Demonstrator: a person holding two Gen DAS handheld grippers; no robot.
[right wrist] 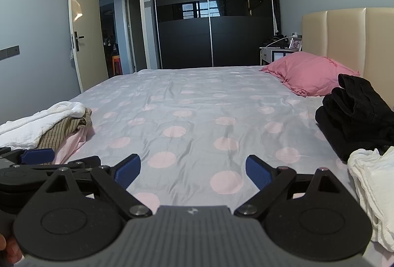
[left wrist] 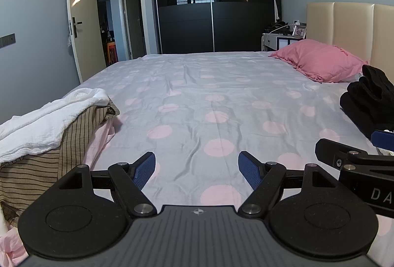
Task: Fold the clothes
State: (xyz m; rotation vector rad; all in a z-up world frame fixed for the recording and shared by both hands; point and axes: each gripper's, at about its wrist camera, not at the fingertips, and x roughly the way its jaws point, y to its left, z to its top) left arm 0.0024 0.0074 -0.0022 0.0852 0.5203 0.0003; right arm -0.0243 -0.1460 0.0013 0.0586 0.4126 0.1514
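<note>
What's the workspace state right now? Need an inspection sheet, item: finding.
Surface: bed with grey sheet, pink dots, lightly wrinkled; middle bare.
Job's things: unfolded heap at the left edge, white garment on top of a striped one; black clothes stack at the right; white folded cloth in front of it.
Clutter: pink pillow by the headboard.
Grippers: left gripper open, nothing between the jaws; right gripper open, nothing between the jaws; both above the sheet, side by side.
Cables: white cable on the nightstand, too small to trace.
Surroundings: dark sliding wardrobe, open door, painting on the right wall.
</note>
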